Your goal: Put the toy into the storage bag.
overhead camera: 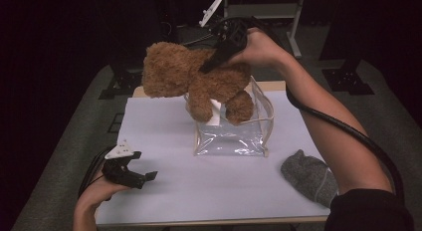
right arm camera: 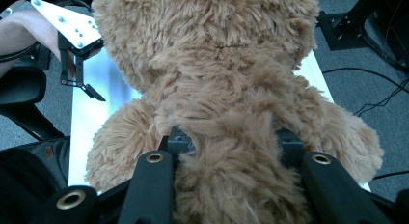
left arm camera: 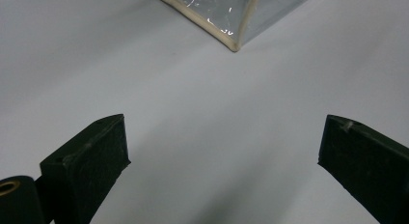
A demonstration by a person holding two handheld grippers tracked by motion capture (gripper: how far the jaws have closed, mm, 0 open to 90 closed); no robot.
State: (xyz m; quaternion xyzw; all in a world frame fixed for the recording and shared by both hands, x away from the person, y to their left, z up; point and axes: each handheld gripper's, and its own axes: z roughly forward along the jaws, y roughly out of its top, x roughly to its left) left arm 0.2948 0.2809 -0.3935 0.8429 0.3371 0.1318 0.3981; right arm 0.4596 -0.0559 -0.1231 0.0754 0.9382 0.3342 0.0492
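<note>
Work in hand: putting the teddy bear (overhead camera: 194,79) into the clear bag (overhead camera: 234,136).
Teddy bear: held in the air above the bag's open top, back toward the right tool, 1 leg hanging down to about the level of the bag's rim, head out past the bag's left side.
Right tool (overhead camera: 214,61): clamped on the bear's back, jaws sunk into the fur in the right gripper view (right arm camera: 236,149).
Left tool (overhead camera: 137,177): jaws wide apart, holding nothing, low over the white bench (overhead camera: 164,191) near its front left edge; in the left gripper view, a bag corner (left arm camera: 235,43) lies ahead of it.
Clear bag: standing on the bench, mouth open upward, cream trim along the edges; a small white patch shows through its wall, too unclear to name; otherwise looks empty.
Done so far: bear picked up and brought over the bag.
Left to do, as judged: lower the bear in, probably legs first, then let go; the free tool may need to steady the bag.
Grey cloth (overhead camera: 308,176): lying on the bench's right side, apart from the bag, untouched.
</note>
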